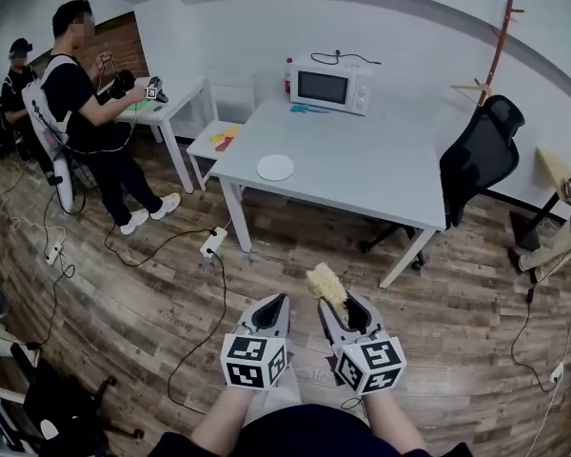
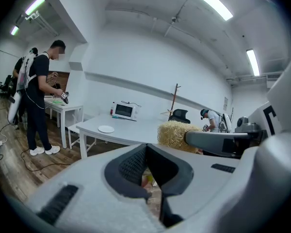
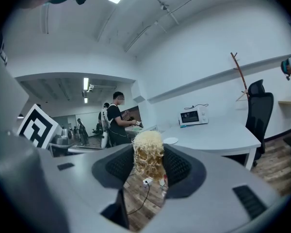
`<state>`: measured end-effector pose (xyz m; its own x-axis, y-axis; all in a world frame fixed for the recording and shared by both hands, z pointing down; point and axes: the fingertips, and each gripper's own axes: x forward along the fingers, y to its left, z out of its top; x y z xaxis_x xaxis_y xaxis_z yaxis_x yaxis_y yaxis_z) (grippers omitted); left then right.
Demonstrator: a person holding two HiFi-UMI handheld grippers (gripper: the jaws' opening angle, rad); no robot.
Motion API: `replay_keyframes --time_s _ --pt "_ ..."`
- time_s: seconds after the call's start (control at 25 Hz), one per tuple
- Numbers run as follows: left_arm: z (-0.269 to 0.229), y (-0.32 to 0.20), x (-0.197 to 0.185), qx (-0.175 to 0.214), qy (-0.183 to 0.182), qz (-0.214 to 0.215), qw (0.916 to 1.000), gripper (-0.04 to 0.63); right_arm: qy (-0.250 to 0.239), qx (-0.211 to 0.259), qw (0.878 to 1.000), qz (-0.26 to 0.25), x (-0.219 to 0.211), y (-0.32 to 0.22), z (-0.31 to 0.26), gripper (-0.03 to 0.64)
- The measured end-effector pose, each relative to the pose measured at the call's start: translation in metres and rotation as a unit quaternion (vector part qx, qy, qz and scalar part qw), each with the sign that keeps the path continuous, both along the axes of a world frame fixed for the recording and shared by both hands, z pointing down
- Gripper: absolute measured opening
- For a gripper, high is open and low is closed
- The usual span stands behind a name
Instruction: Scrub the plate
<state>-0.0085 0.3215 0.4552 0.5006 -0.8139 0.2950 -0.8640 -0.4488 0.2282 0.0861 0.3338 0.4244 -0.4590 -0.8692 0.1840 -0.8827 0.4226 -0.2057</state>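
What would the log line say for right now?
left gripper: shut, empty | right gripper: shut on scrubber | plate: on table, untouched

The left gripper has its fingers pressed together, with nothing between them. Beyond them a white plate lies on the tabletop, well apart from a microwave. On the right, a straw-coloured scrubber seems held by the right gripper. A person stands at the left.

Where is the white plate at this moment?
In the head view the plate lies left of centre on the white table, near its left front edge, in front of the microwave.
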Motion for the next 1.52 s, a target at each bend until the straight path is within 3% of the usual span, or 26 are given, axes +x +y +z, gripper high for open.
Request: replay_keyframes --time_s 0.4,0.76,1.24,1.52 --pt "-0.019 -0.143 -0.049 0.006 -0.004 0.016 0.9998 0.017 0.001 0.013 1.0 0.006 -0.052 -0.145 -0.027 0.179" --pt "-0.009 -0.238 -0.091 -0.006 0.001 0.014 0.9999 0.017 -0.007 0.008 1.0 0.027 -0.083 -0.234 -0.017 0.179" --pt "0.03 -0.32 -0.122 -0.042 -0.007 0.004 0.9991 0.018 0.022 -0.026 0.998 0.058 -0.062 -0.31 0.012 0.179" --pt "0.058 -0.379 -0.124 -0.072 -0.009 -0.01 0.9973 0.018 0.033 -0.037 0.998 0.034 -0.058 -0.367 0.03 0.179"
